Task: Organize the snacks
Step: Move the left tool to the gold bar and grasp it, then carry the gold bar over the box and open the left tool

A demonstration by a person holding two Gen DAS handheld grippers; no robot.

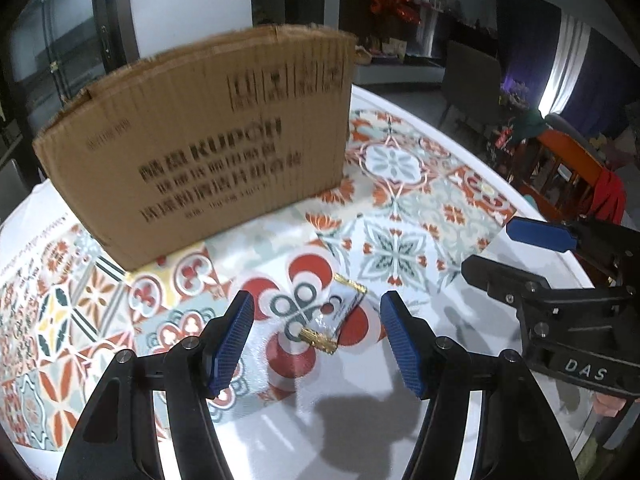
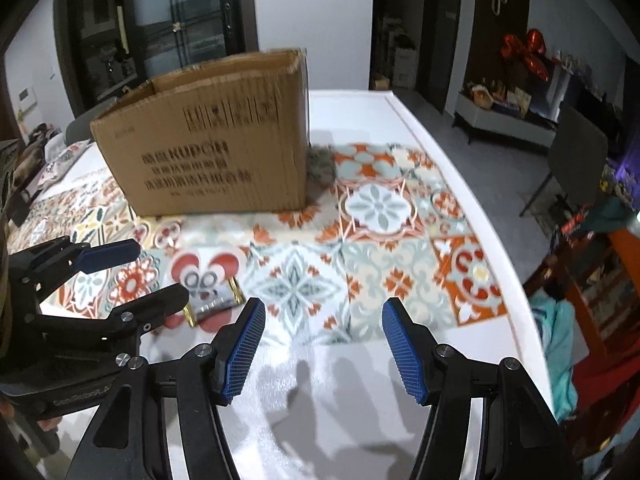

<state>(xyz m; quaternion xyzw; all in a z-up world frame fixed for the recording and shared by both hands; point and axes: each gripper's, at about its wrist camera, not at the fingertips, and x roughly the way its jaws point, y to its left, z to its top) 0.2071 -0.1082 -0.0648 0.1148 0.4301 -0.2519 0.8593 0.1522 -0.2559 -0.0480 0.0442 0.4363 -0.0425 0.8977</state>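
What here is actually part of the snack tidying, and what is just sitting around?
Part of the job:
- snack packet, flat on the patterned tablecloth, between the open left gripper fingers
- cardboard box, open-topped, standing behind it
- right gripper, open, empty

Just around:
- red balloon
- dark chair
- glass doors

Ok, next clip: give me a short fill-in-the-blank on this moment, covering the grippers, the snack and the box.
1. The snack packet lies on the patterned ____, not in the cardboard box.
2. The packet lies ahead of the open ____ gripper, between its fingertips in that view.
3. The right gripper is open and holds ____.
4. The two crimped ends of the packet are ____ in colour.

Missing words: tablecloth; left; nothing; gold
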